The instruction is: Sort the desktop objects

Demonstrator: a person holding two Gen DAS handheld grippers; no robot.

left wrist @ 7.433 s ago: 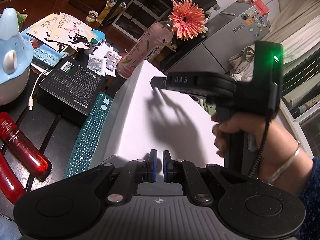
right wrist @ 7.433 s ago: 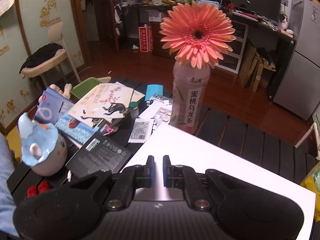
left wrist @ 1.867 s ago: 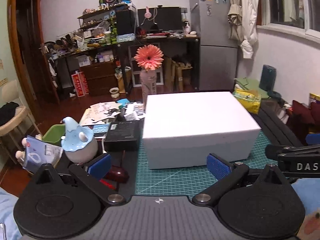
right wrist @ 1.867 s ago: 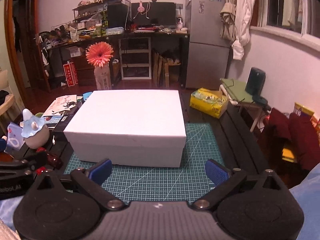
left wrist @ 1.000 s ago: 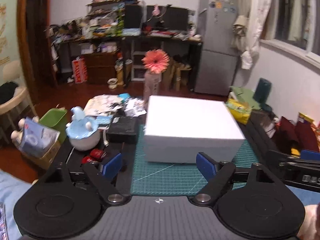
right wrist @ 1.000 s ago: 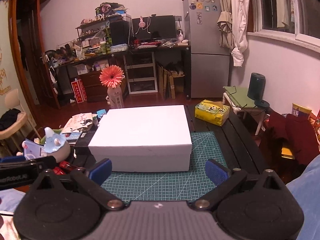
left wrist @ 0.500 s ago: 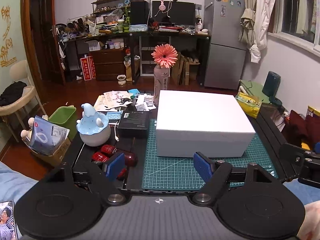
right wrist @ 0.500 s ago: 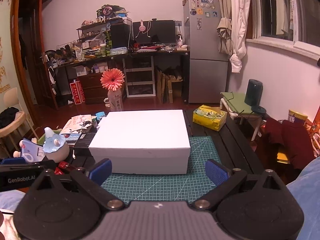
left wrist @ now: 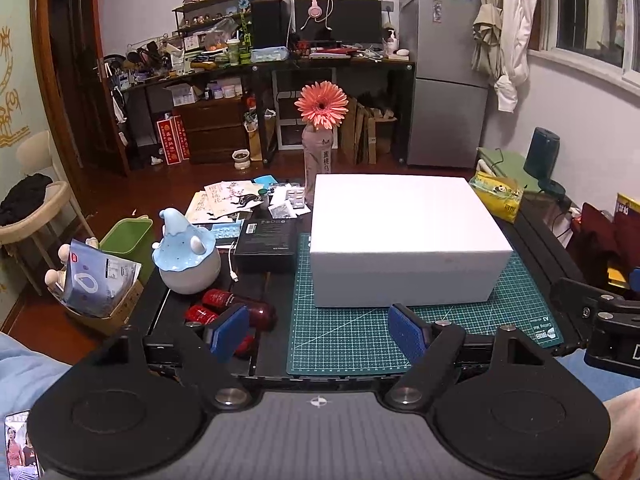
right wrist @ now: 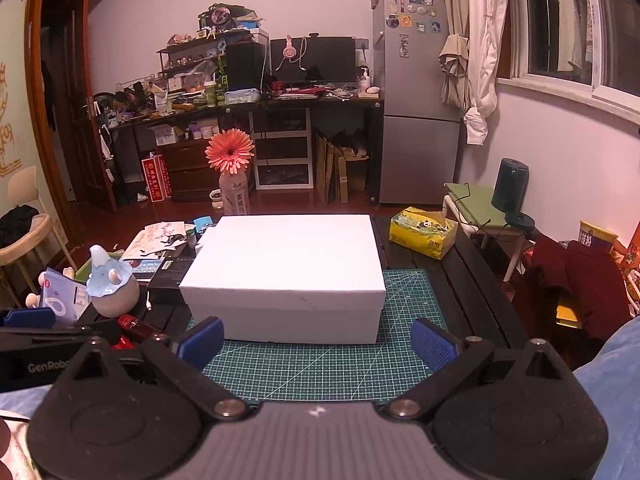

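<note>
While both my left gripper (left wrist: pixel 318 334) and right gripper (right wrist: pixel 316 342) hang spread and empty, the white box (left wrist: pixel 404 240) lies ahead, long axis crosswise, equally near both.

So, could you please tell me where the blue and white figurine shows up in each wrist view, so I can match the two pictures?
Left wrist view: the blue and white figurine stands left of centre, beside the black box.
Right wrist view: the figurine sits at the far left, lower down.
Shared landmark: the white box on the green cutting mat, to the figurine's right in both.
</note>
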